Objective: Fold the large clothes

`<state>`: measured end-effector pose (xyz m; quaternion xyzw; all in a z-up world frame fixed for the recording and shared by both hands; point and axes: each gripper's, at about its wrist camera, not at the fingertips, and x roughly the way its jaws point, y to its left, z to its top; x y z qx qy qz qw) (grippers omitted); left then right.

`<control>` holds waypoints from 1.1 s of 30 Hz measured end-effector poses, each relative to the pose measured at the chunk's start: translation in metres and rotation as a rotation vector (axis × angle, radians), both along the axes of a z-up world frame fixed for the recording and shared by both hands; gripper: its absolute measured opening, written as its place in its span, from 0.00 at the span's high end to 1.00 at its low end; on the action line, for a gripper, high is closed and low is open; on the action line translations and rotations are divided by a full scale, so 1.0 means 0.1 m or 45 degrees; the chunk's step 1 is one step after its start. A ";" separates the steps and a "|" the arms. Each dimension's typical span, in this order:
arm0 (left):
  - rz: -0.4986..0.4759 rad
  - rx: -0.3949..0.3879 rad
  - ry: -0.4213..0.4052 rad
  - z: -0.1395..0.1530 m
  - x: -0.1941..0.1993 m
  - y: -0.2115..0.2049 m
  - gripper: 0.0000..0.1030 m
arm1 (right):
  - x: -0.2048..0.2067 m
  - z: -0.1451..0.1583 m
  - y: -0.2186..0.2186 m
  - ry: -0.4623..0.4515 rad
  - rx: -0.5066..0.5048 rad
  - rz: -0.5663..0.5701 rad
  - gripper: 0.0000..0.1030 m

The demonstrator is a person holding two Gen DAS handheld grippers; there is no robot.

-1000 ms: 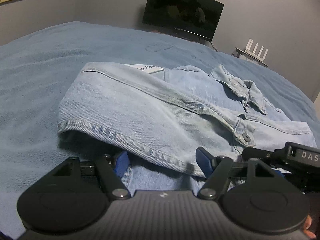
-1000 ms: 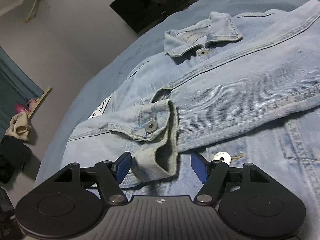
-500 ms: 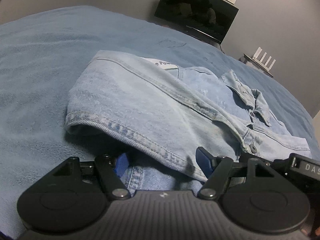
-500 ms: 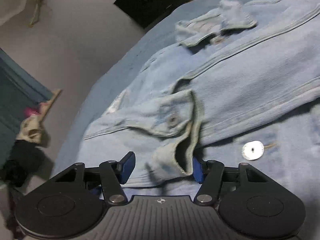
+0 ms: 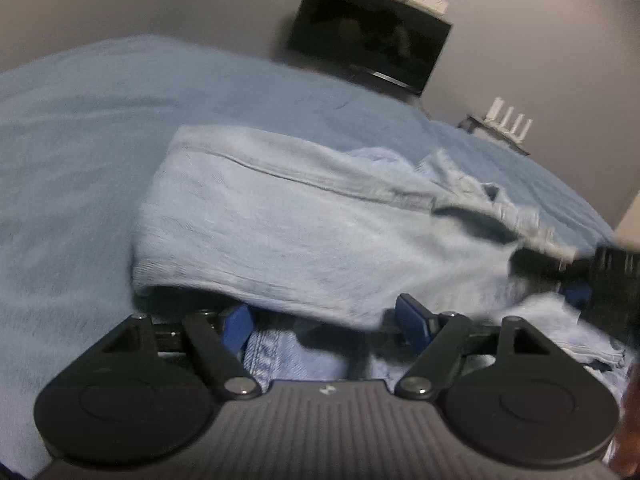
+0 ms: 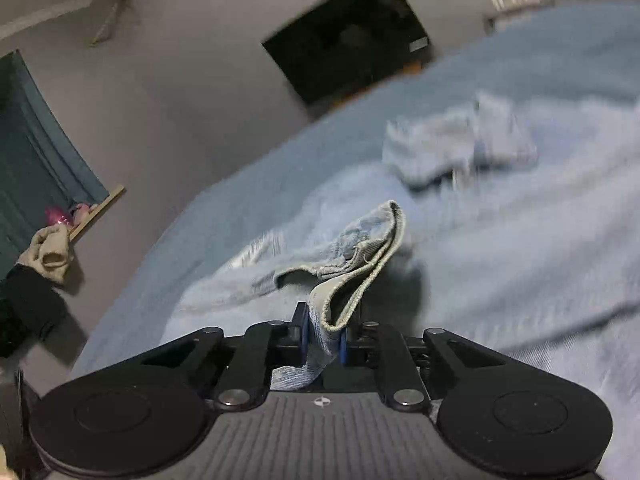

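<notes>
A light blue denim jacket lies partly folded on the blue bed cover. My left gripper is open, its blue pads on either side of the jacket's near hem, with cloth between them. My right gripper is shut on the sleeve cuff and holds it lifted off the jacket body. The right gripper also shows at the right edge of the left wrist view. Both views are motion-blurred.
A dark TV screen stands against the grey wall behind the bed. A white router sits on a small stand to its right. A shelf with pink items and a beige cloth is at the left.
My right gripper has shut on the sleeve cuff and lifted it. My left gripper has stayed open at the near hem, with the jacket's folded layer shifting above it.
</notes>
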<state>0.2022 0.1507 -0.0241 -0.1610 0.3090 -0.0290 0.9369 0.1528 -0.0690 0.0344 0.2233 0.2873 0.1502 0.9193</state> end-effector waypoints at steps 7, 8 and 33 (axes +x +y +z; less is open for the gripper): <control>-0.037 -0.057 -0.091 0.14 -0.06 0.01 0.29 | 0.09 0.52 -0.70 -0.142 -0.105 -0.232 0.86; -0.033 -0.056 -0.090 0.15 -0.05 0.00 0.29 | 0.08 0.51 -0.84 -0.122 -0.115 -0.275 0.86; 0.025 0.057 0.075 -0.30 0.24 0.01 0.29 | -0.01 -0.22 -1.69 0.063 -0.336 -0.425 0.83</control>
